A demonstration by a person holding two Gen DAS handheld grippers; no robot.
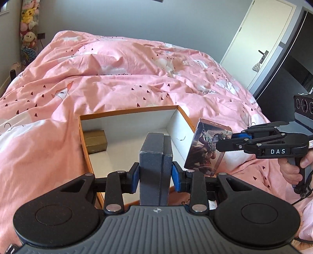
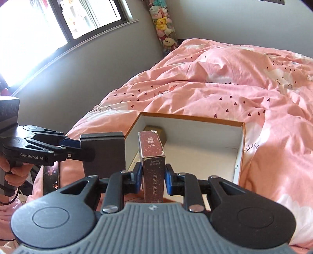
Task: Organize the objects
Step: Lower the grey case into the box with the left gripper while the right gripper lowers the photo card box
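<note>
An open box with an orange rim (image 1: 129,111) and white inside lies on the pink bed; a small gold box (image 1: 95,141) sits in its far corner. My left gripper (image 1: 155,173) is shut on a dark grey box (image 1: 154,154), held upright above the open box's near end. To the right, my right gripper (image 1: 230,140) grips a picture-printed card box (image 1: 205,150) beside the rim. In the right wrist view, my right gripper (image 2: 152,175) is shut on that maroon photo card box (image 2: 151,156), and the left gripper (image 2: 78,147) holds the grey box (image 2: 103,154) at the left.
A rumpled pink duvet (image 1: 117,78) covers the bed all around the box. A dark printed pack (image 2: 50,179) lies on the bed under the left gripper. A column of plush toys (image 2: 163,23) hangs in the corner, a window (image 2: 58,17) is beyond, and a door (image 1: 256,39) is at far right.
</note>
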